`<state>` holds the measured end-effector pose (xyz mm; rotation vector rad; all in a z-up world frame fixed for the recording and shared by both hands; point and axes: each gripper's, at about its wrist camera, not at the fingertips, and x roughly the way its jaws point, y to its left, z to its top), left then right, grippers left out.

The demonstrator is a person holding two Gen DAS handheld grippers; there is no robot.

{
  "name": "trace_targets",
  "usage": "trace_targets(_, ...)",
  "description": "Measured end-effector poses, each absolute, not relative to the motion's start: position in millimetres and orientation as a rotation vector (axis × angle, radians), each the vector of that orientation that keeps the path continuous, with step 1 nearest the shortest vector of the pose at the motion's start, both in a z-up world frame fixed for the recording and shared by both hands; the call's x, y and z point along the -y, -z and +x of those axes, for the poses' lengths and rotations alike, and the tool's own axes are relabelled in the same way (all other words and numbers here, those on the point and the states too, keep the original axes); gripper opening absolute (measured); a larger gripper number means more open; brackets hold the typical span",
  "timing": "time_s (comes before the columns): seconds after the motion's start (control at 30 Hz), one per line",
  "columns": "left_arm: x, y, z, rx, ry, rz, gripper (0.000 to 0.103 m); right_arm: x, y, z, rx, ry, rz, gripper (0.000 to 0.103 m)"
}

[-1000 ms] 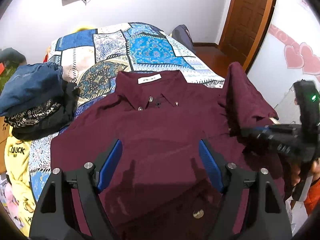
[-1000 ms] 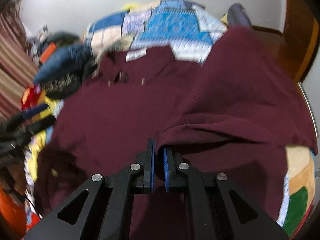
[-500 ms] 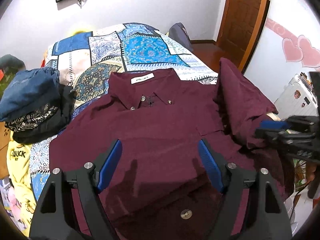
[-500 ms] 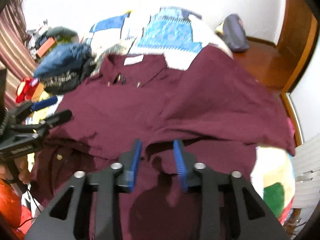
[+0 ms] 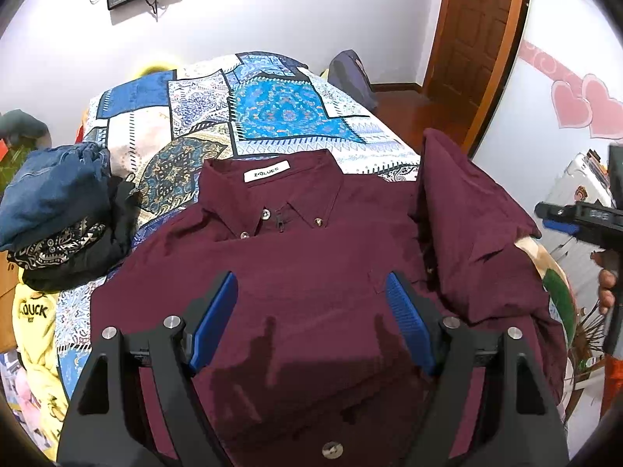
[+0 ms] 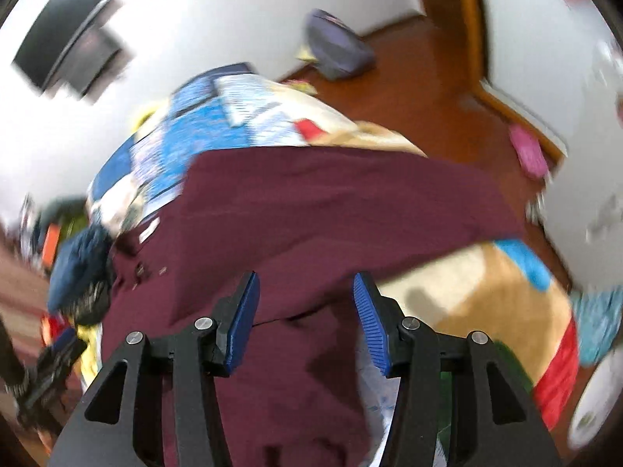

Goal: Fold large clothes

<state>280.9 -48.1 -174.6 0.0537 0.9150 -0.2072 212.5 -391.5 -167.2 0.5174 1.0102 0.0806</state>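
A maroon button-down shirt (image 5: 296, 272) lies face up on the patchwork bed cover (image 5: 272, 113), collar toward the far wall. Its right sleeve (image 5: 467, 225) is bunched and folded inward over the shirt's right side. My left gripper (image 5: 311, 319) hovers open above the shirt's lower front, nothing between its blue pads. My right gripper (image 6: 305, 319), seen in a blurred, tilted view, hangs over the shirt (image 6: 331, 210) at the bed's right edge; its jaws are opening and nothing is between them. In the left wrist view, the right gripper (image 5: 560, 218) sits off the bed's right side.
A pile of folded clothes, denim (image 5: 50, 186) on top, sits at the bed's left. A yellow garment (image 5: 35, 311) hangs below it. A wooden door (image 5: 475, 39) and a grey bag (image 5: 350, 74) stand beyond the bed. White furniture (image 5: 576, 194) is at right.
The right gripper let go of the sleeve, opened, and swung away to the right while rolling. The sleeve now rests folded over the shirt. The left gripper drew back slightly.
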Motion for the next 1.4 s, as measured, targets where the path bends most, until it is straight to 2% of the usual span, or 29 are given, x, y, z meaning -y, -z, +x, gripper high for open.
trace_targets(0.23,49.8,183.0,291.9,-0.944,0.198,0.036,0.078,438.2,220.9,231.1,-1.098,-0.009,0.778,0.047)
trace_targets(0.47,48.6,192.4,299.6,-0.971,0.187,0.022,0.078,440.6,237.5,250.8,-1.071,0.026,0.84,0.047)
trace_targets(0.5,48.9,193.0,299.4,-0.973,0.186,0.023,0.078,439.7,237.5,253.1,-1.064,0.016,0.818,0.044)
trace_targets(0.57,47.9,194.4,300.0,-0.977,0.185,0.024,0.078,436.4,234.1,253.7,-1.058,0.031,0.748,0.03)
trace_targets(0.63,46.9,194.3,299.4,-0.978,0.184,0.023,0.078,434.0,229.6,252.8,-1.053,0.037,0.705,0.024)
trace_targets(0.67,45.9,193.8,299.5,-0.975,0.182,0.022,0.078,432.5,224.8,251.4,-1.041,0.036,0.692,0.017)
trace_targets(0.77,41.2,188.3,296.5,-0.956,0.176,0.019,0.078,429.6,199.9,247.1,-0.982,0.025,0.649,0.012)
trace_targets(1.13,10.2,157.6,275.6,-0.858,0.148,-0.014,0.078,345.2,51.3,217.5,-0.655,-0.182,0.407,0.011)
trace_targets(1.4,-32.3,138.1,254.7,-0.783,0.115,-0.074,0.078,229.9,-14.6,210.5,-0.577,-0.48,0.261,0.01)
